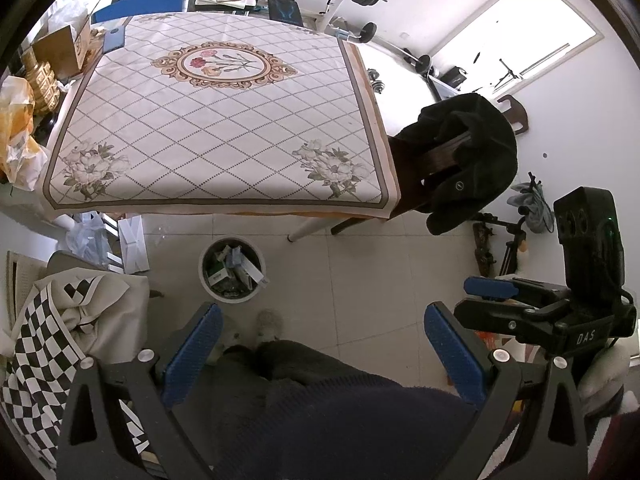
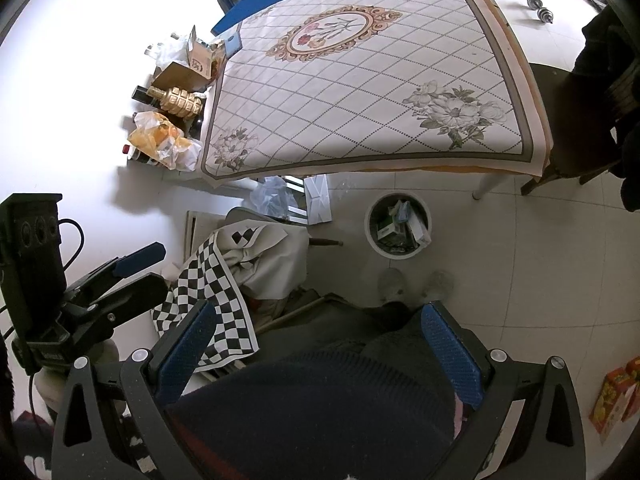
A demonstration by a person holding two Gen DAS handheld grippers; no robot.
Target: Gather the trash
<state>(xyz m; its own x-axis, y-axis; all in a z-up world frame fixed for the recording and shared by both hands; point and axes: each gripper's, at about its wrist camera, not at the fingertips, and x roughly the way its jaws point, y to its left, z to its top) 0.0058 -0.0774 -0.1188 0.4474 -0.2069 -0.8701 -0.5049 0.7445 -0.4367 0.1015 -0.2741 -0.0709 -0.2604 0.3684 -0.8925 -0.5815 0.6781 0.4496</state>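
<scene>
A white round trash bin (image 1: 232, 271) stands on the tiled floor just in front of the table; it holds several boxes and wrappers. It also shows in the right wrist view (image 2: 398, 225). My left gripper (image 1: 322, 354) is open and empty, held above the person's lap, short of the bin. My right gripper (image 2: 316, 350) is open and empty too, above the lap. The right gripper's body shows at the right of the left wrist view (image 1: 548, 312); the left gripper's body shows at the left of the right wrist view (image 2: 80, 300).
A table (image 1: 216, 120) with a floral, diamond-patterned cloth fills the upper view. Left of it lie a gold bottle (image 2: 178, 100), cardboard boxes and yellow bags (image 2: 160, 142). A chair with a black coat (image 1: 468, 160) stands right. A checkered cloth (image 2: 216, 280) drapes a chair at left.
</scene>
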